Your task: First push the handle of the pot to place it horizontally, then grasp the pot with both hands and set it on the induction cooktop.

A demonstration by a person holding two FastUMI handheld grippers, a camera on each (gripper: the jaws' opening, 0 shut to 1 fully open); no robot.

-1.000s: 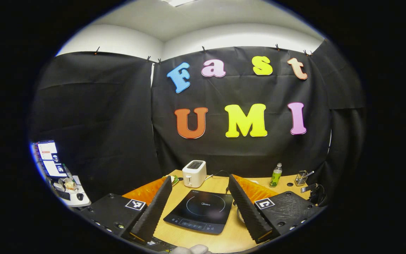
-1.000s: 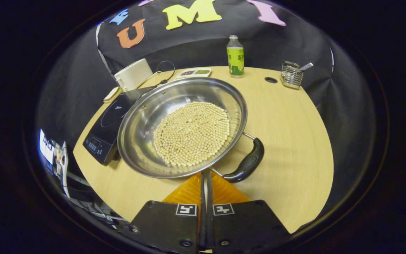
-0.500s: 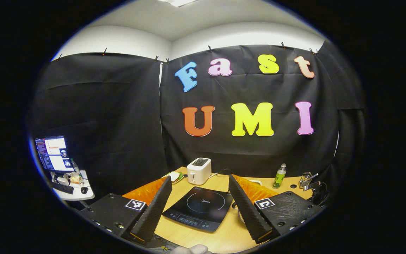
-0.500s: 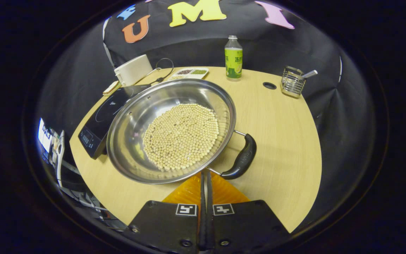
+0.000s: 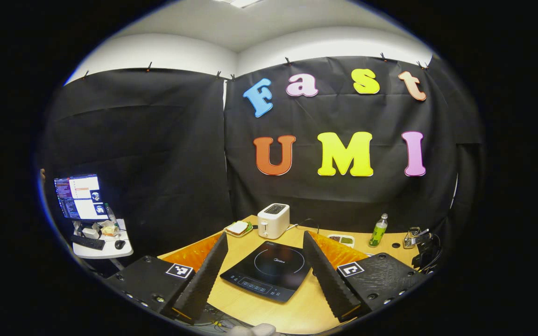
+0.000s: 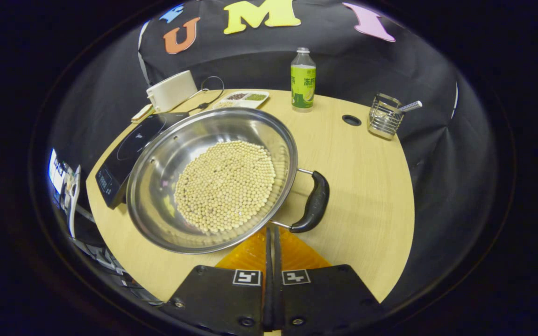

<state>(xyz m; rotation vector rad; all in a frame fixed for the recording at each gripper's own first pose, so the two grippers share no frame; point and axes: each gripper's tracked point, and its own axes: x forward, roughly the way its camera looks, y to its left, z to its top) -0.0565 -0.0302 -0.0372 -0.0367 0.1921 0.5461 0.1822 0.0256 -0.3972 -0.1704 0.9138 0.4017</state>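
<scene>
Two risks I see: my right tongs (image 6: 271,238), closed together near the pot (image 6: 210,179) handle (image 6: 313,203), could tip beans (image 6: 224,186); left tongs (image 5: 264,266) gape above the cooktop (image 5: 269,275).

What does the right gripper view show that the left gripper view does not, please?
Right gripper view: the steel pot of pale beans with its black handle, and the right gripper, jaws shut, just in front of that handle.
Left gripper view: the left gripper, jaws open, and the white ceiling above the cloth.
Shared: the induction cooktop, toaster, green bottle, utensil rack and snack tray on the wooden table.
</scene>
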